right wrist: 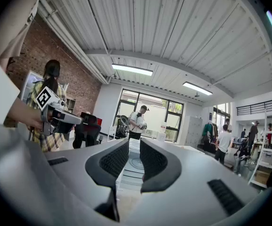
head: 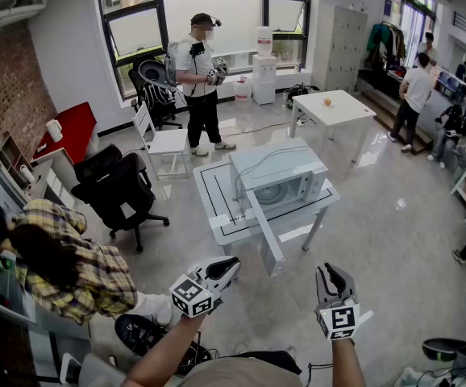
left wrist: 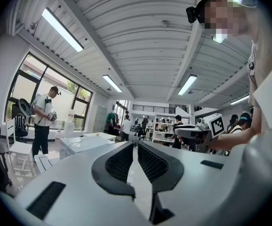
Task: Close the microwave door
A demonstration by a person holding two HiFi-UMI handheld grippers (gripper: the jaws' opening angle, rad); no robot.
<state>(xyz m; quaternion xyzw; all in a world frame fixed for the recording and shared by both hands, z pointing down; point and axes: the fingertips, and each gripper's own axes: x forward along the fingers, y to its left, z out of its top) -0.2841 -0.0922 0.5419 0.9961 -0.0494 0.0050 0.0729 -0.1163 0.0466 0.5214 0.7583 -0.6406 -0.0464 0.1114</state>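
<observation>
A white microwave point(head: 277, 176) stands on a white table point(head: 217, 224) in the middle of the room. Its door point(head: 265, 234) hangs open, swung out toward me past the table's front edge. Both grippers are held level, well short of the table and apart from the door. My left gripper point(head: 226, 269) has its jaws shut with nothing between them, and its own view shows the microwave point(left wrist: 82, 144) far off to the left. My right gripper point(head: 334, 277) is also shut and empty. Past its pads point(right wrist: 152, 161) the open microwave cavity point(right wrist: 132, 166) shows straight ahead.
A black office chair point(head: 120, 188) and a white chair point(head: 162, 139) stand left of the table. A person in a plaid shirt point(head: 72, 268) sits at the left. Another person point(head: 199, 79) stands at the back window. A second white table point(head: 334, 107) is behind.
</observation>
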